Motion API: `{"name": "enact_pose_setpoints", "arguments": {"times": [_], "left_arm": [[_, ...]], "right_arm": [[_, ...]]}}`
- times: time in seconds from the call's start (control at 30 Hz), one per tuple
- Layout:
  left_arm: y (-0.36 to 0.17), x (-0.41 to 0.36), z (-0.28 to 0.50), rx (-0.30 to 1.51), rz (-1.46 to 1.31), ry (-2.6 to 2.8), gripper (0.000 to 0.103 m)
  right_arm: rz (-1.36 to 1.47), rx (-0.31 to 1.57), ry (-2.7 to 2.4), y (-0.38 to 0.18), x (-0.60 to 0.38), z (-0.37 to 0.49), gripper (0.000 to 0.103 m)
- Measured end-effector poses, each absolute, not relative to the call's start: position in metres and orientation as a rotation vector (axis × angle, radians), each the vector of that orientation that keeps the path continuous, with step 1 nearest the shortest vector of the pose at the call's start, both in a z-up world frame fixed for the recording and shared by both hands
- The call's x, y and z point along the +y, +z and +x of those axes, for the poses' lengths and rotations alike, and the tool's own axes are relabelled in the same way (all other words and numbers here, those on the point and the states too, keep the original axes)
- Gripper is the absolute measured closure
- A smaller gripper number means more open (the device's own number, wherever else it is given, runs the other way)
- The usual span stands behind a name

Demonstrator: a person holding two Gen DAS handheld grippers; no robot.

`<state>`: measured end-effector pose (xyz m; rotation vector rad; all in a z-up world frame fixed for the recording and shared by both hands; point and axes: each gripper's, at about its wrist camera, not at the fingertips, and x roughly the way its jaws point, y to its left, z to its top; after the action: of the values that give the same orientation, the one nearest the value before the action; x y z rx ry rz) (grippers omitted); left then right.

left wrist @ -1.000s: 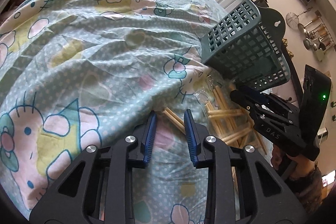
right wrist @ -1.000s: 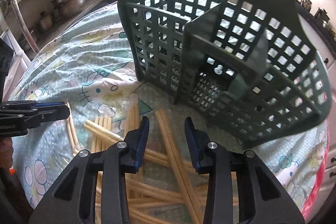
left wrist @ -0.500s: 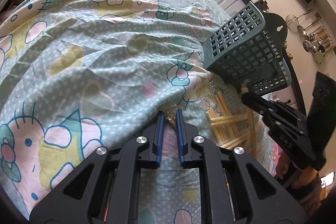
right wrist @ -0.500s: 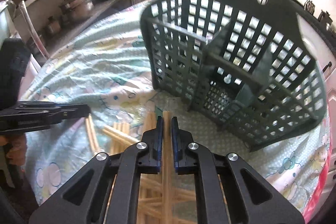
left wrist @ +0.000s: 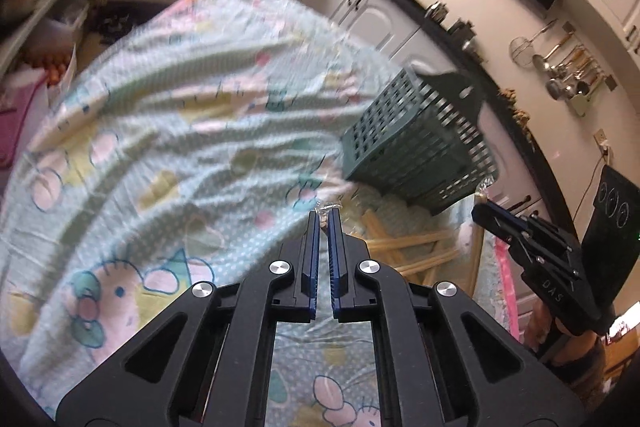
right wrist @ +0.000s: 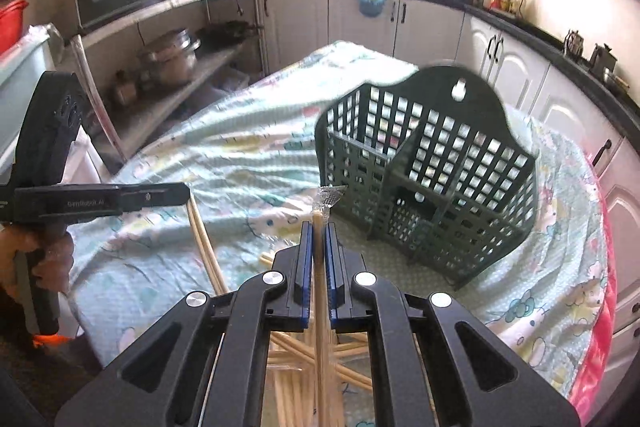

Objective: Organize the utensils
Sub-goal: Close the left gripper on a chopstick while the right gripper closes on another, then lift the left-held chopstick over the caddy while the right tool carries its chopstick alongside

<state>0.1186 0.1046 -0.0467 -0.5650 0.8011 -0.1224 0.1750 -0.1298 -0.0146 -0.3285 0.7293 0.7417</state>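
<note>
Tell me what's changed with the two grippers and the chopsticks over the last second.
Both grippers closed and lifted. The right gripper now holds a wrapped chopstick pair raised off the pile; the left gripper also pinches a wrapped pair. The green basket and remaining chopsticks stayed put.

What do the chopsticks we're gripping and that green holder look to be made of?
The chopsticks look like pale bamboo or wood: tan and matte, though grain is too blurred to confirm. A clear crinkled film at the tip suggests a plastic wrapper. The green holder looks like moulded plastic: a uniform dark green grid with a hanging hole and a slight sheen.
</note>
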Motion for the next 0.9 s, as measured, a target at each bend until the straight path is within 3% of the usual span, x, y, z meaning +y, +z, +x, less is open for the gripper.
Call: {"name": "enact_pose_setpoints", "arguments": {"times": [0.9], "left_arm": [[0.122,0.026,0.120,0.511,-0.287,-0.369,0.103]], "right_arm": [[-0.181,0.389,0.714,0.115,-0.181,0.130,0.097]]}}
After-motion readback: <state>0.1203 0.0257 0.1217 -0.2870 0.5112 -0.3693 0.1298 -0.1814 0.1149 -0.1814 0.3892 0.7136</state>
